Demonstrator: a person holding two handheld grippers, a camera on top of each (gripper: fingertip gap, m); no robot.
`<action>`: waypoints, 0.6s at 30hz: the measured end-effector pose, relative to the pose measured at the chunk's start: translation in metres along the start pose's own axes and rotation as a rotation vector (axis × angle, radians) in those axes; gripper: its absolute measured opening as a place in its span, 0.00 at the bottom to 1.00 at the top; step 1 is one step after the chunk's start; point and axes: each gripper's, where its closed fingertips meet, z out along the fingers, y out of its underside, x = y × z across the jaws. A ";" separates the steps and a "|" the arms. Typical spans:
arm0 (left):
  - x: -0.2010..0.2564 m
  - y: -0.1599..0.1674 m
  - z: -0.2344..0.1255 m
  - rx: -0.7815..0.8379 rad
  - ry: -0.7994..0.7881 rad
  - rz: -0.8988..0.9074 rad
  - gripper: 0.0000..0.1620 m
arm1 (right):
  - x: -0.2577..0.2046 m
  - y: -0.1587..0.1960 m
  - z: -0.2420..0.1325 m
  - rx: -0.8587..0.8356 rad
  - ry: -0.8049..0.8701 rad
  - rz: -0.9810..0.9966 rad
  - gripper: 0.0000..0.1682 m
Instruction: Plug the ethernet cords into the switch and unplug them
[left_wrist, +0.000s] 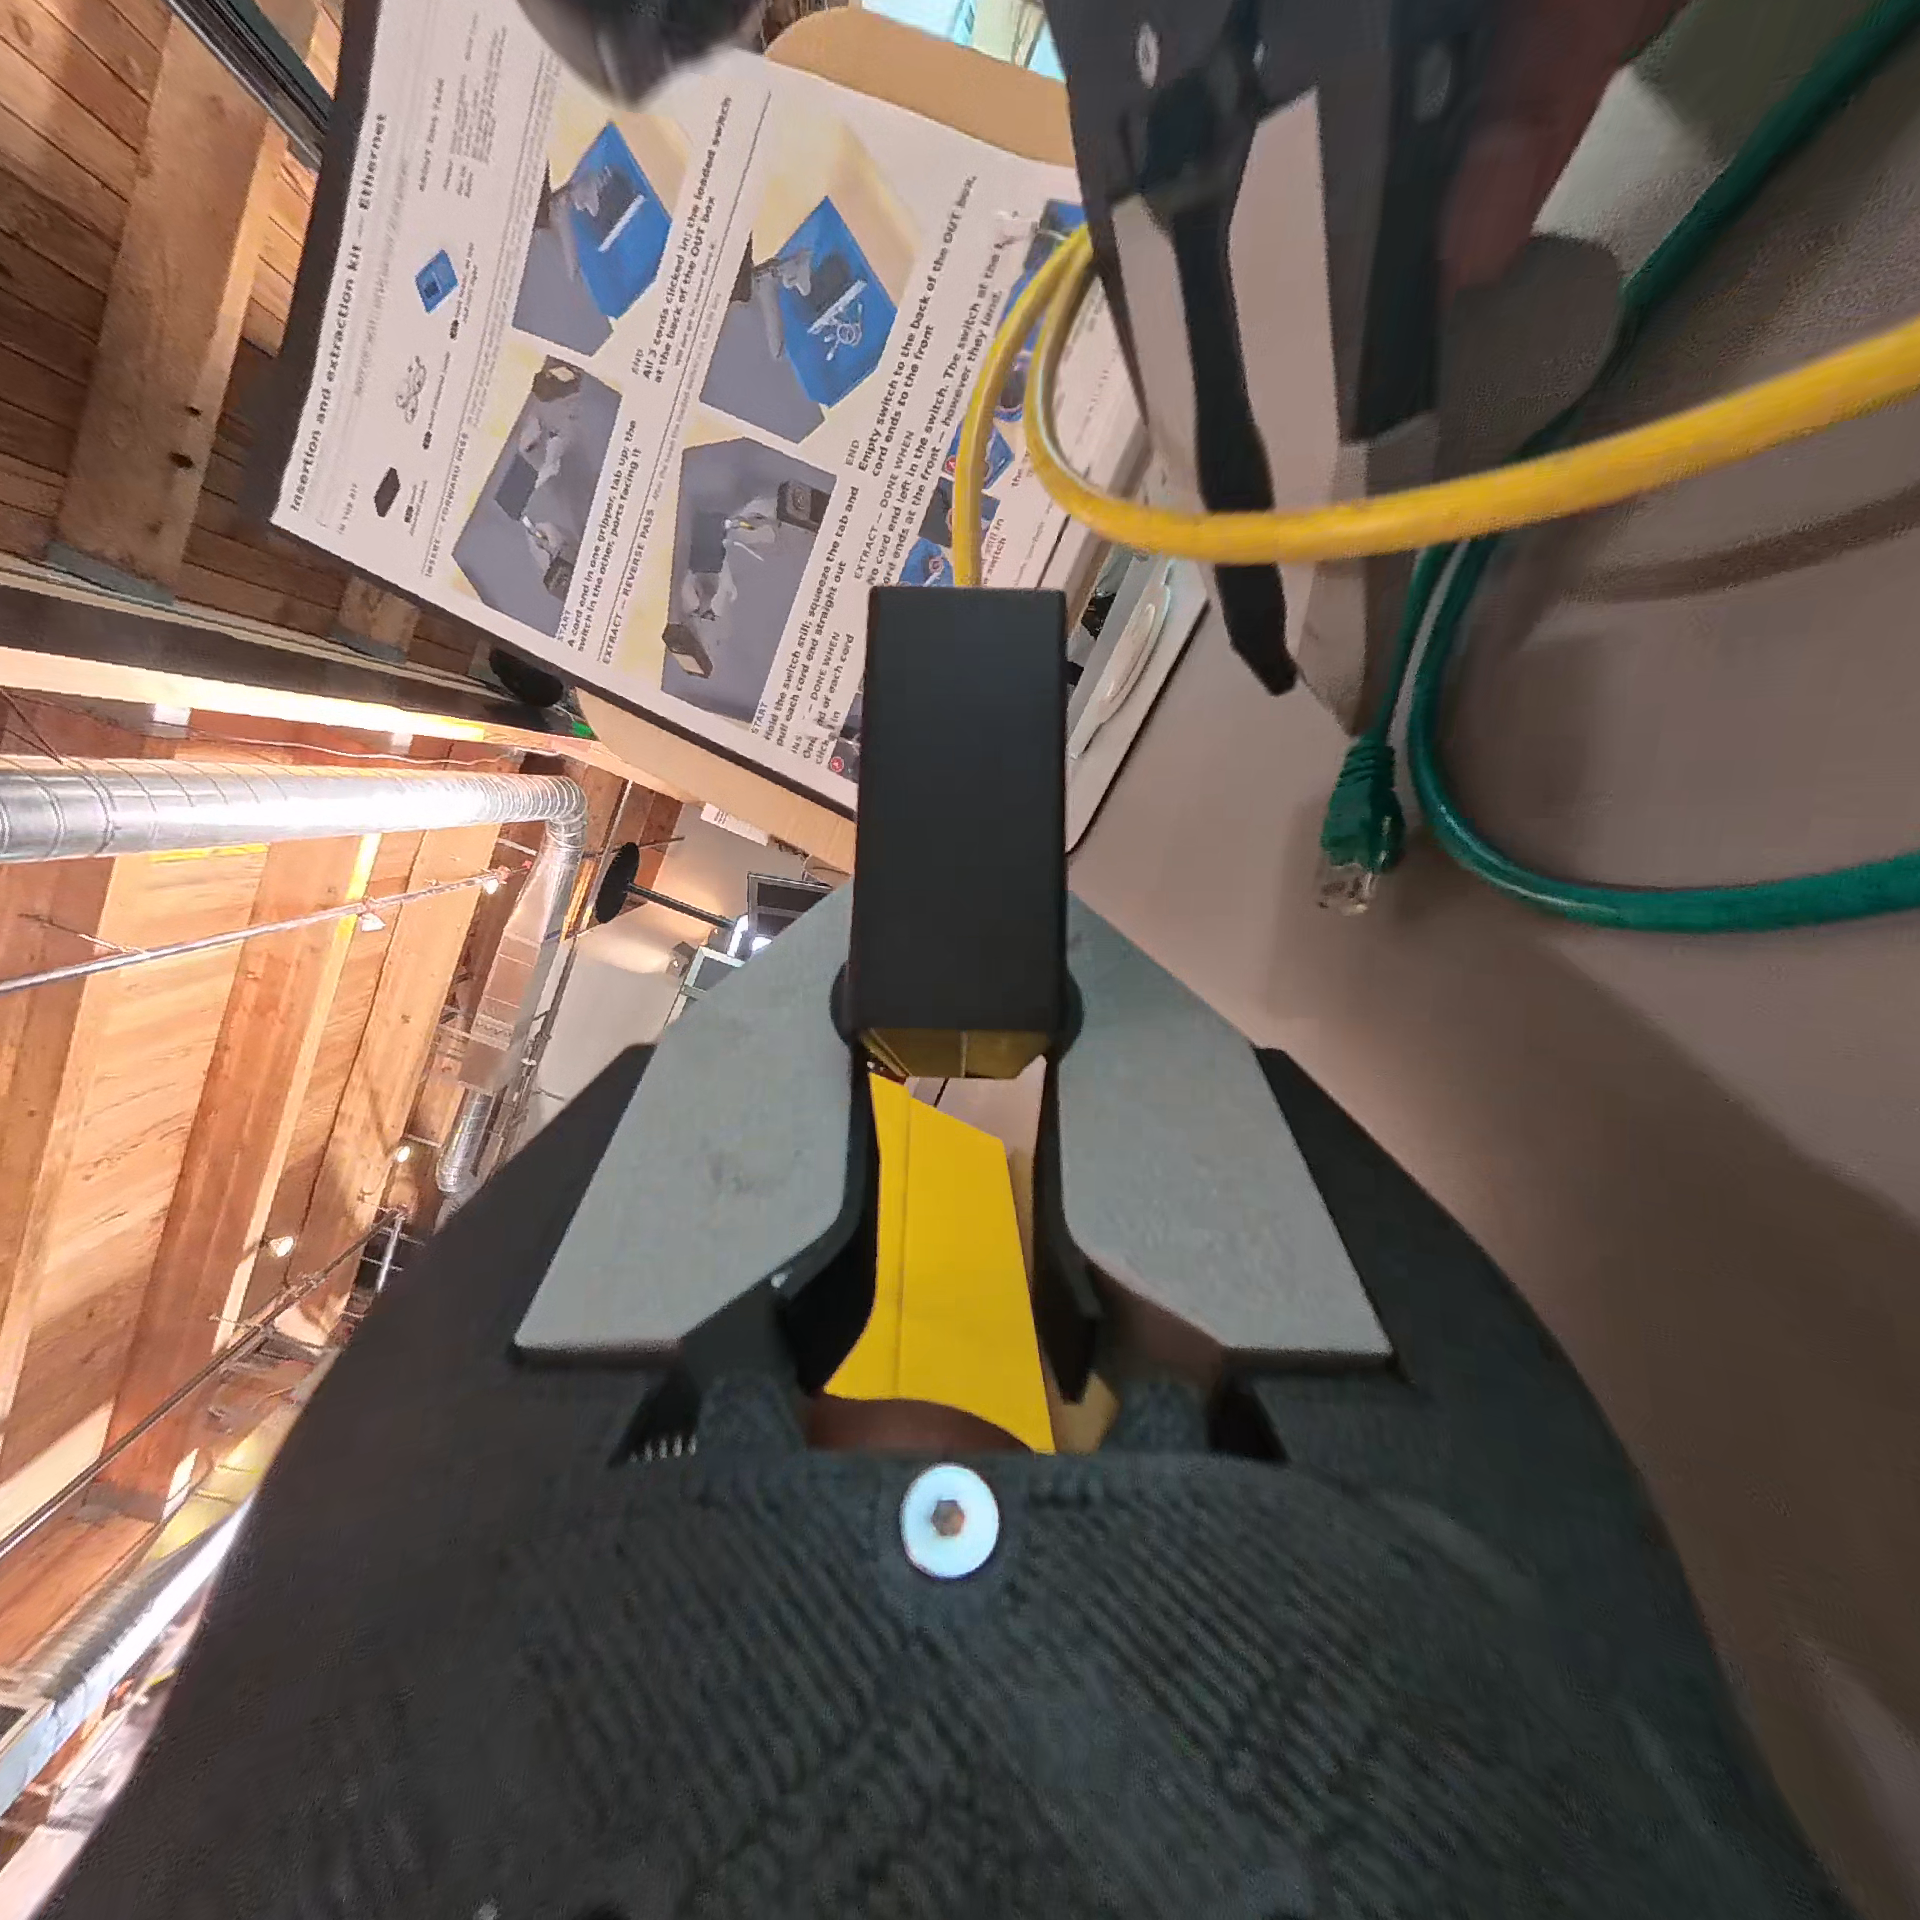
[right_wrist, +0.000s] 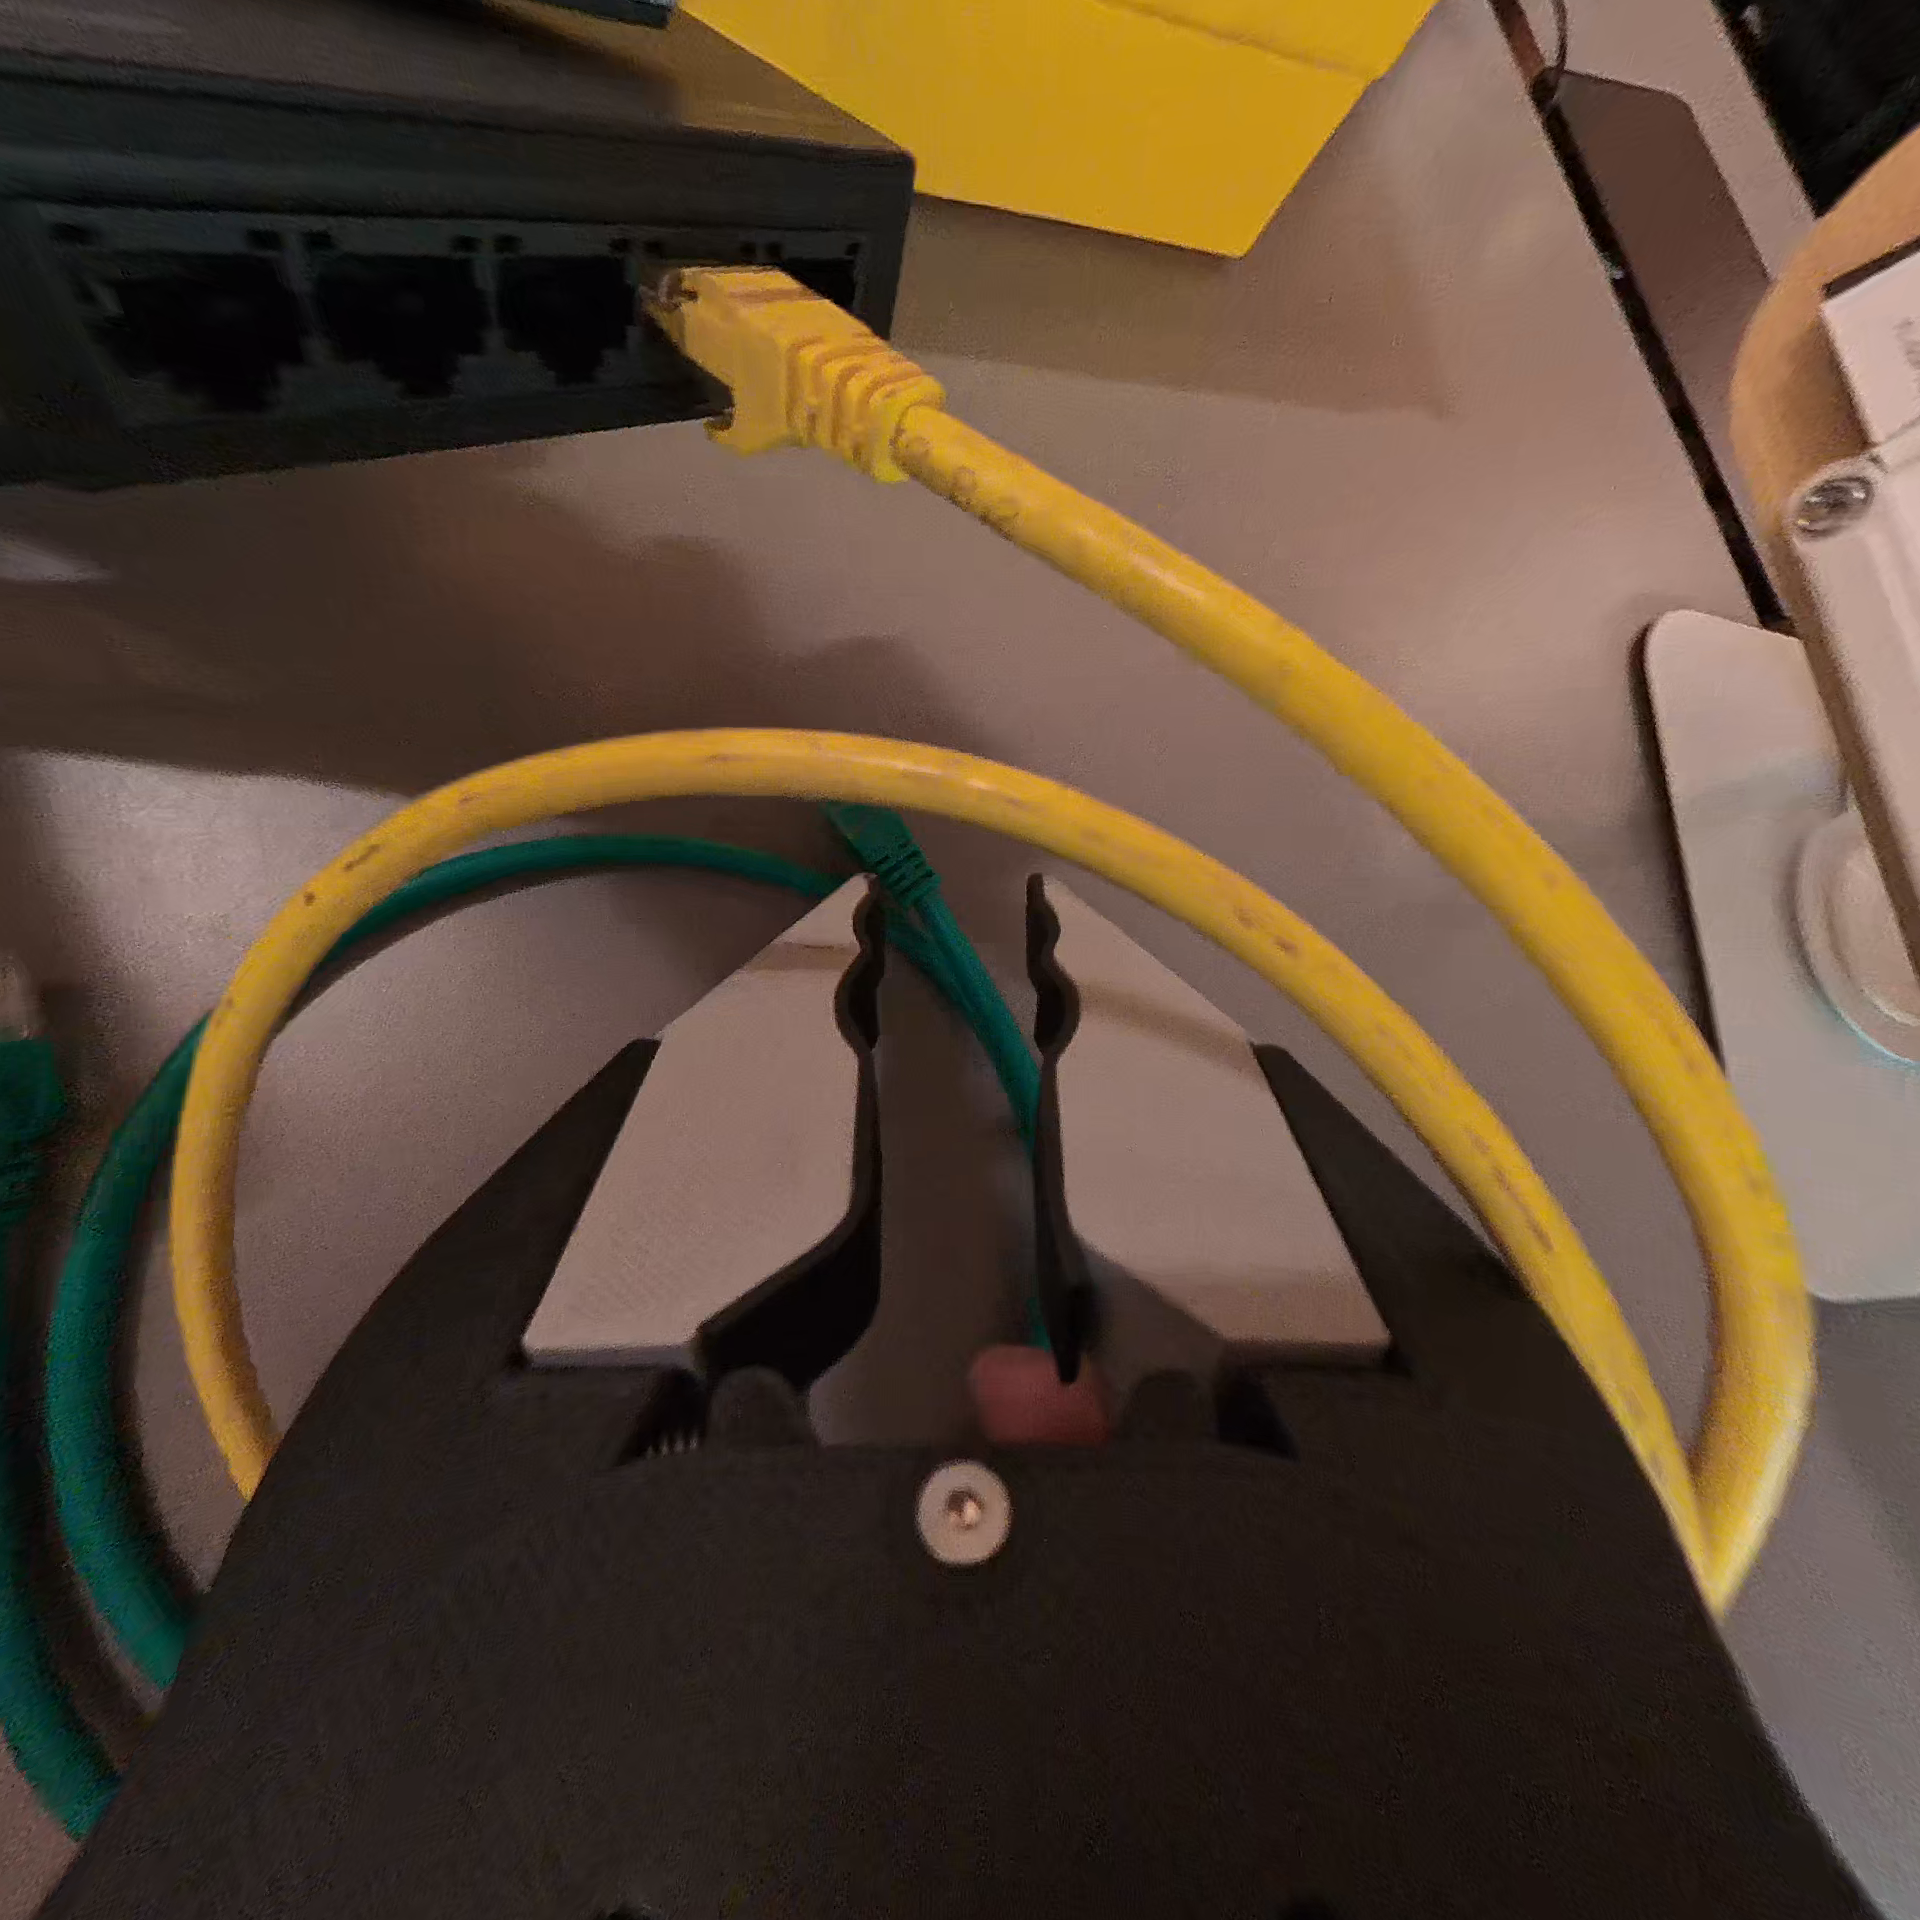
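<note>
My left gripper is shut on the black switch and holds it on edge above the table. In the right wrist view the switch sits at the top left with its ports facing me. The yellow cord's plug sits in a port near the right end, and the yellow cord loops around my right gripper. That gripper is open. A green cord lies on the table and passes between its fingers without being pinched. The green cord's plug lies loose just past the fingertips. The right gripper also shows in the left wrist view.
A yellow sheet lies behind the switch on the grey table. A white stand base and a cardboard piece are at the right. An instruction poster stands at the back. A second green plug lies loose. Across from one pair of fingers to the other is roughly 10 centimetres.
</note>
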 end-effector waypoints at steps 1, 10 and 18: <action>0.000 0.001 0.000 -0.004 -0.001 -0.005 0.16 | 0.001 -0.001 0.005 -0.007 -0.007 0.000 0.14; 0.000 0.008 0.002 -0.022 0.028 -0.046 0.17 | -0.010 0.002 0.032 -0.029 -0.148 0.016 0.08; -0.006 0.006 0.001 0.005 0.008 -0.047 0.16 | -0.014 0.013 -0.034 -0.123 -0.117 0.086 0.06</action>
